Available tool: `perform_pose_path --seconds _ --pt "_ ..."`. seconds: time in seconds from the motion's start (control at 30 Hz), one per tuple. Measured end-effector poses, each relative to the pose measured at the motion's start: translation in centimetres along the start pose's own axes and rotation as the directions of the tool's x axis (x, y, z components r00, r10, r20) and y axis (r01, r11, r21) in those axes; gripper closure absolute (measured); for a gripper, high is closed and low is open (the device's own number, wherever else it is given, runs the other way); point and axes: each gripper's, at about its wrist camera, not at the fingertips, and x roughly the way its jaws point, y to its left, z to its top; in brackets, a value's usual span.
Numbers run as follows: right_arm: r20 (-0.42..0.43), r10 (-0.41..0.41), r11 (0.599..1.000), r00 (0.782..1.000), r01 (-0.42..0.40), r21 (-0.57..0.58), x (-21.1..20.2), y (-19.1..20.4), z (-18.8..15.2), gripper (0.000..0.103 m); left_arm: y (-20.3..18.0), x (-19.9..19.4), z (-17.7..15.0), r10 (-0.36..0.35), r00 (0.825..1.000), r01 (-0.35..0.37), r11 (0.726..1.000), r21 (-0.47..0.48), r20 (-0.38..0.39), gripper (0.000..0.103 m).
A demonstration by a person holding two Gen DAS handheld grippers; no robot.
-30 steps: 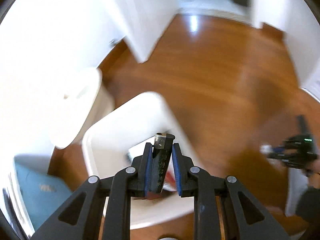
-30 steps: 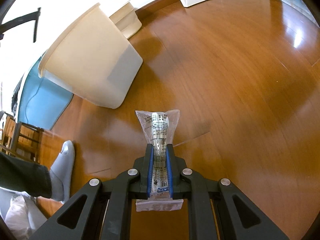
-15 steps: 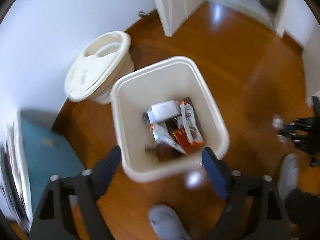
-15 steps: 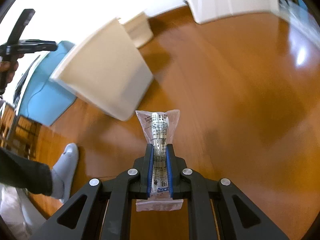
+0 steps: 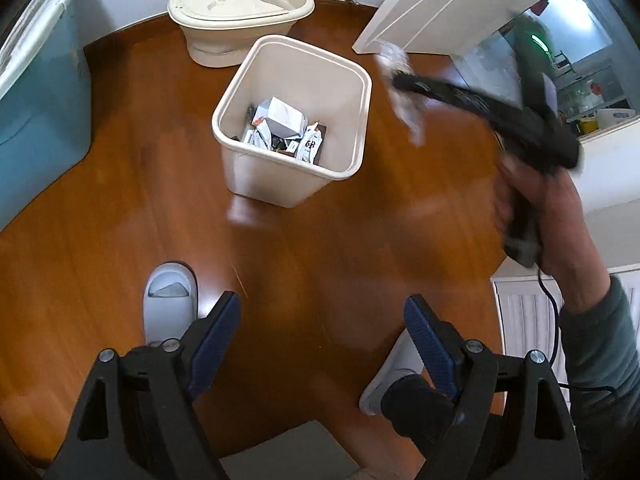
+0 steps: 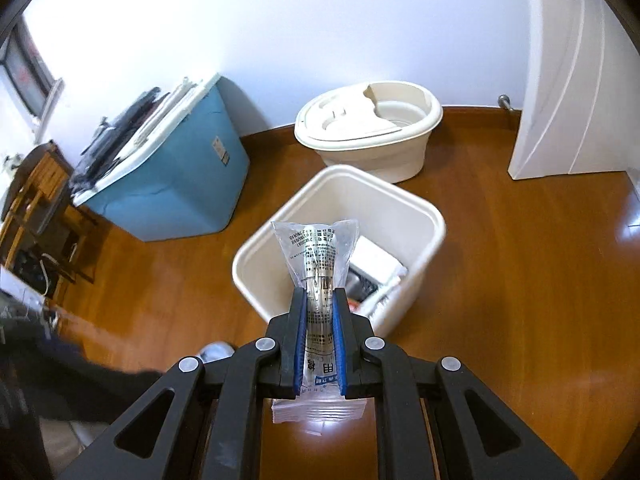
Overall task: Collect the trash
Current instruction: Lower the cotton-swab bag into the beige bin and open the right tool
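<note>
A: Carrying step in hand. Right gripper (image 6: pixel 319 320) was clamped on a clear printed plastic wrapper (image 6: pixel 318 258), pads pinching its middle, top end flaring above the jaws, bottom end hanging below. Wrapper sat in line with the near rim of the cream waste bin (image 6: pixel 434 216), which stood on the wooden floor (image 6: pixel 520 280)

B: Left gripper (image 5: pixel 322 342)?

A: Jaws stood wide apart, nothing between them, only floor and a grey slipper (image 5: pixel 170 300) beneath. Bin held cartons and packets already (image 5: pixel 280 124)

B: Judgement on progress?

A: Task partly done; this wrapper was not yet in. Whether it hung fully over the bin mouth could not be told from the wrist view

B: Next move?

A: Probably bring the right gripper forward over the bin mouth, clear of the rim, then part the jaws. Light film may cling to a pad, so a small shake could be needed

B: Noted. Mop bucket (image 6: pixel 368 132) and blue storage box (image 6: pixel 180 184) behind bin, not involved
</note>
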Motion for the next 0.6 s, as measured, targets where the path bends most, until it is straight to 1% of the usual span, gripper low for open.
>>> perform_pose_path --seconds 0.07,0.1,0.13,0.2,0.27,0.4,0.43,0.47,0.5,0.53,0.57,0.6 --pt "-0.023 -0.017 1.000 1.000 0.017 0.018 2.5 0.7 1.2 0.091 0.4 -0.4 0.0 0.046 0.999 -0.046 0.999 0.021 0.020 0.019" --pt "-0.040 -0.032 0.999 0.999 0.033 0.034 4.4 1.0 1.6 0.091 0.5 -0.3 0.1 0.051 0.999 -0.051 0.998 0.023 0.017 0.019" --pt "-0.052 -0.040 0.998 0.998 0.043 0.050 5.7 1.5 2.2 0.091 0.9 -0.5 0.0 0.041 0.999 -0.041 0.999 0.015 0.010 0.019" --pt "-0.081 -0.055 0.995 0.995 0.061 0.076 8.5 1.4 2.4 0.091 1.4 -0.9 -0.1 0.041 0.999 -0.041 0.999 0.008 0.016 0.019" --pt "-0.118 -0.094 0.991 0.988 0.104 0.080 11.6 1.6 2.4 0.091 1.3 -1.0 0.0 0.079 0.996 -0.080 0.996 0.044 0.041 0.019" --pt "-0.200 -0.148 0.978 0.968 0.174 0.117 16.6 1.1 1.7 0.091 0.6 -2.3 -0.2 0.140 0.983 -0.152 0.983 0.106 0.117 0.019" --pt "-0.227 -0.163 0.973 0.960 0.195 0.124 17.5 1.0 1.3 0.089 0.4 -2.9 -0.2 0.156 0.977 -0.174 0.978 0.118 0.144 0.019" --pt "-0.266 -0.183 0.966 0.947 0.223 0.129 18.5 0.9 1.0 0.084 0.4 -3.1 -0.1 0.169 0.972 -0.190 0.974 0.125 0.164 0.019" --pt "-0.296 -0.203 0.960 0.933 0.250 0.130 19.1 0.9 0.7 0.077 0.3 -3.6 -0.1 0.183 0.964 -0.210 0.969 0.132 0.192 0.019" --pt "-0.305 -0.220 0.955 0.927 0.268 0.126 19.2 1.0 0.6 0.047 0.2 -3.9 0.0 0.192 0.959 -0.223 0.965 0.136 0.209 0.019" --pt "-0.297 -0.249 0.948 0.922 0.294 0.119 18.9 1.3 0.6 0.011 0.1 -4.2 0.0 0.205 0.952 -0.241 0.960 0.142 0.230 0.019" --pt "-0.266 -0.270 0.944 0.925 0.309 0.114 17.9 1.8 0.7 0.003 0.0 -4.6 0.0 0.218 0.943 -0.260 0.954 0.148 0.250 0.019"
